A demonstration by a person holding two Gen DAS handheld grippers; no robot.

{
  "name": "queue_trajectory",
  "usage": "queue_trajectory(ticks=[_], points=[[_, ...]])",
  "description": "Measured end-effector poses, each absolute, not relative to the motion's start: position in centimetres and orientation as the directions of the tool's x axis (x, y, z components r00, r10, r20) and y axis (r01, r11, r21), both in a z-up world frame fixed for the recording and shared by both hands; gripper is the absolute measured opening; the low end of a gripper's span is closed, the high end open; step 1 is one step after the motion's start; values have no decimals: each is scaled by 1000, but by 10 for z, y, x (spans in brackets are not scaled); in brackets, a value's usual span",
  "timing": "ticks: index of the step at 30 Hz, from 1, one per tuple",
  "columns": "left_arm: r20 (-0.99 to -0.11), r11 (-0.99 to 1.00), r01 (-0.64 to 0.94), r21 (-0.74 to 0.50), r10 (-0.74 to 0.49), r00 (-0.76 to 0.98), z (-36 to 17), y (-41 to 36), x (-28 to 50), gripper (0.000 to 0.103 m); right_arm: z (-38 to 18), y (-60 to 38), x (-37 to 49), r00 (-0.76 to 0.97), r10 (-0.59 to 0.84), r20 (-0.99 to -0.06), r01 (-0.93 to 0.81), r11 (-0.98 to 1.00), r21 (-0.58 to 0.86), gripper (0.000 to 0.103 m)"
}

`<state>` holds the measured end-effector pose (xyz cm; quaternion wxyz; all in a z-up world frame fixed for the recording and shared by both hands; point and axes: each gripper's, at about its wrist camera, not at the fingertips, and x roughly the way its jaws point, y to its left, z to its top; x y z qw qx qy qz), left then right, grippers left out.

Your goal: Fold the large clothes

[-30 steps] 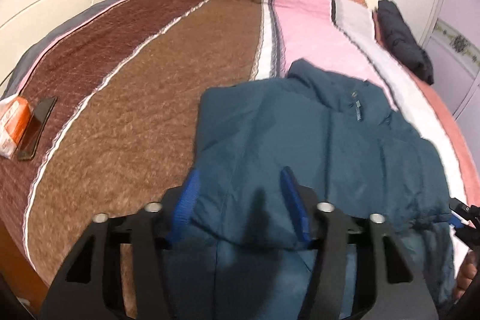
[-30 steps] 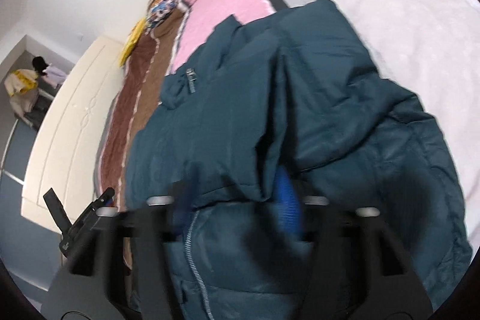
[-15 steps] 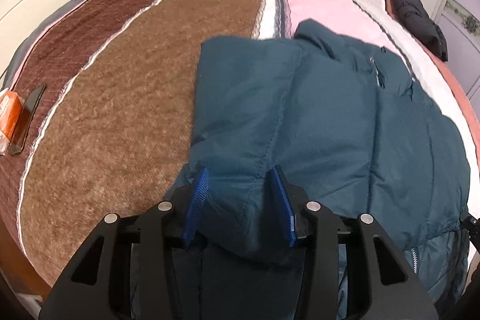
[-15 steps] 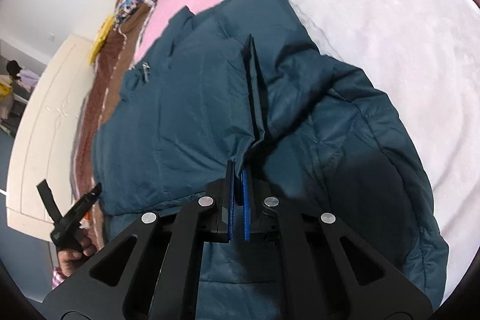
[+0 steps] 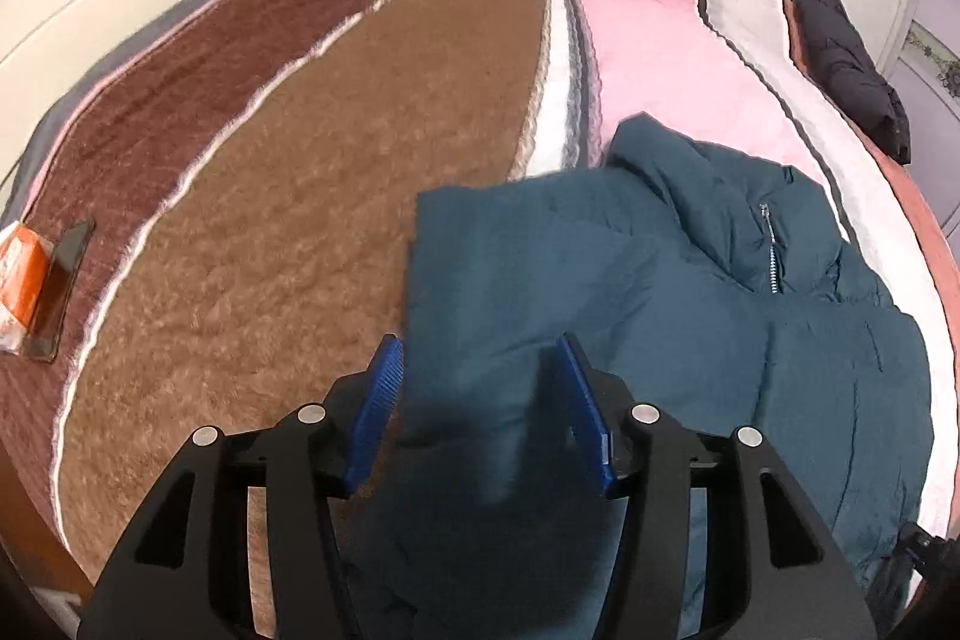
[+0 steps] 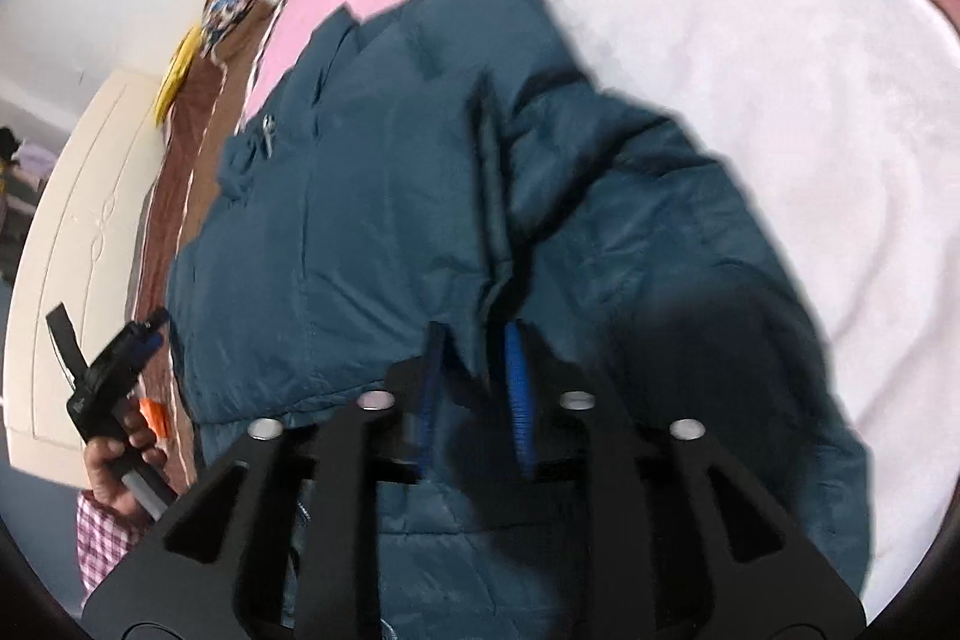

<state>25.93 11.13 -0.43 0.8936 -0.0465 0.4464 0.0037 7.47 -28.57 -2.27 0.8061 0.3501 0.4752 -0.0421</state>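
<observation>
A dark teal padded jacket [image 5: 690,316] lies near the foot edge of the striped fleece bed cover [image 5: 300,196]. The left gripper [image 5: 480,388] stands wide open over a folded sleeve; the right gripper [image 6: 474,376], jaws parted slightly, straddles a jacket fold.

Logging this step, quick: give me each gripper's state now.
Left gripper: open, jacket fabric lying loose between its fingers.
Right gripper: partly open, jacket edge between the fingers, not clamped.
</observation>
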Motion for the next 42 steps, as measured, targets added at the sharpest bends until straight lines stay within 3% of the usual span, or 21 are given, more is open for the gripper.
queue_trajectory(ticks=[4, 10, 16, 25, 29, 35, 42], points=[[-743, 997, 3, -71, -55, 667, 12, 101, 261, 53, 14, -292, 63, 627, 58, -777, 394, 837, 380, 27], [-772, 998, -1, -56, -43, 634, -5, 88, 290, 53, 16, -254, 97, 612, 242, -753, 174, 888, 427, 26], [-809, 999, -22, -45, -24, 587, -31, 84, 302, 55, -27, -241, 133, 499, 229, -836, 197, 910, 366, 21], [-832, 997, -43, -64, -29, 554, -38, 89, 306, 61, -39, -241, 139, 466, 217, -858, 193, 921, 338, 20], [-790, 979, -55, -195, -124, 600, -4, 110, 282, 61, -19, -245, 125, 508, 206, -836, 175, 926, 335, 24], [-778, 986, 19, -167, -143, 612, 24, 136, 213, 62, 9, -268, 79, 544, 210, -812, 151, 928, 341, 24], [-823, 985, -11, -172, -137, 552, 15, 183, 123, 63, 18, -286, 9, 506, 191, -841, 152, 940, 305, 26]])
